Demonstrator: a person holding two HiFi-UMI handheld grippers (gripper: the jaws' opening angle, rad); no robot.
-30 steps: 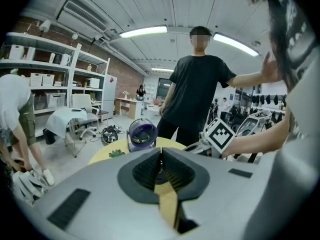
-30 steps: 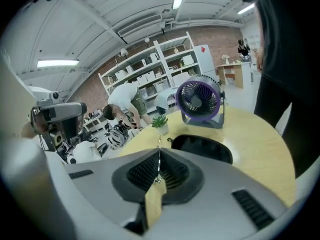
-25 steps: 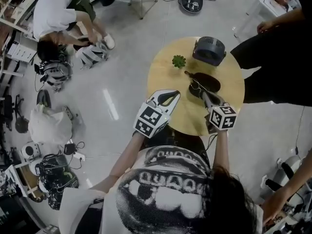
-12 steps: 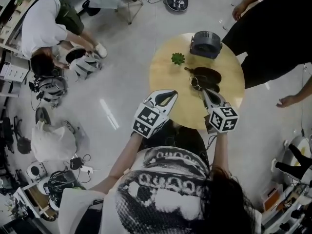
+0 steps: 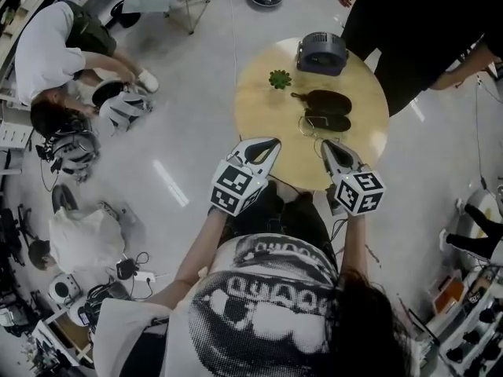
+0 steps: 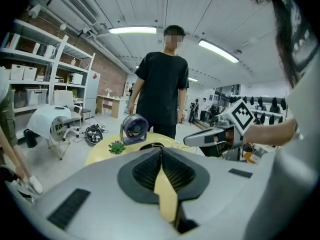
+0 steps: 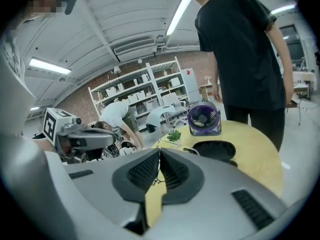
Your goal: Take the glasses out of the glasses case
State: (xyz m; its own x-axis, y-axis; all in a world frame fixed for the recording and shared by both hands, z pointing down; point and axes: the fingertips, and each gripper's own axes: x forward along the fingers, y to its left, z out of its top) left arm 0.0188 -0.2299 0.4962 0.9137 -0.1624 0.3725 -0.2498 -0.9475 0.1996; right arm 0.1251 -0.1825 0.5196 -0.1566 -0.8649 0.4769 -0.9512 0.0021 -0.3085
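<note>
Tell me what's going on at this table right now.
A person holds a gripper in each hand above the near edge of a wooden table. The left gripper and right gripper are both shut and hold nothing. Ahead of them a black glasses case lies open, with the glasses at one end, seemingly outside it. A fan and small plant stand farther back, and a bystander in black stands beside the table.

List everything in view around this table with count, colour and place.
table: one, light wood, round, centre
fan: one, purple, table's far edge
plant: one, green, left of fan
glasses case: one, dark, open, mid-table
glasses: one pair, thin-framed, on table beside case
standing person: one, black clothes, beyond table
crouching person: one, white top, floor at left
left hand-held gripper: one, grey, shut, empty, near edge
right hand-held gripper: one, grey, shut, empty, near edge
</note>
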